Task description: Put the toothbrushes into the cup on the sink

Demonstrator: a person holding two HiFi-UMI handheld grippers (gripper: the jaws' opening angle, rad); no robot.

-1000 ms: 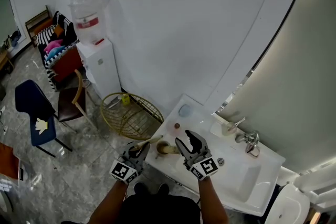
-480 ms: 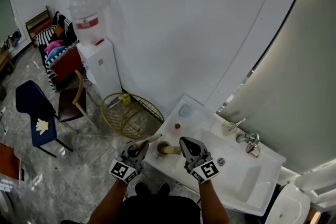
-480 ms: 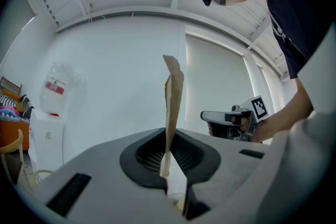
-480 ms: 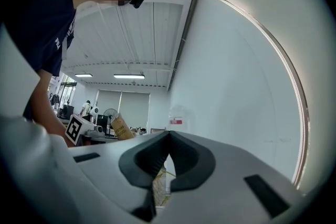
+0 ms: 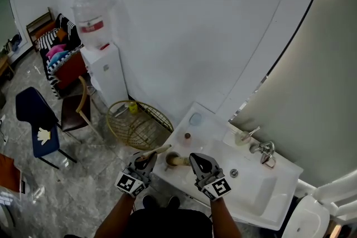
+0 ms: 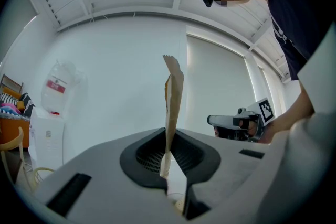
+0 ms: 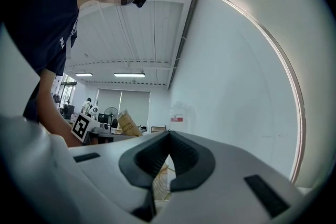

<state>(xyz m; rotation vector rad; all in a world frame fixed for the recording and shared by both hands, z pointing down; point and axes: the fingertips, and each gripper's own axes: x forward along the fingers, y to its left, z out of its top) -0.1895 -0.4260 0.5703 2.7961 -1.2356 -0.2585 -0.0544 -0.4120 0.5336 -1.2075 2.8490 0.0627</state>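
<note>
Left gripper [image 5: 148,158], clenched on a wrapped toothbrush [image 5: 158,150], is held at the near-left edge of the sink [image 5: 257,189]. Right gripper [image 5: 199,159], closed and empty, is held just right of the apparent cup [image 5: 174,160].

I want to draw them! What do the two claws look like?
Both the left claw and the right claw are grey with dark ridged pads. Each carries a white cube with black square markers. The person wears a dark short-sleeved top.
</note>
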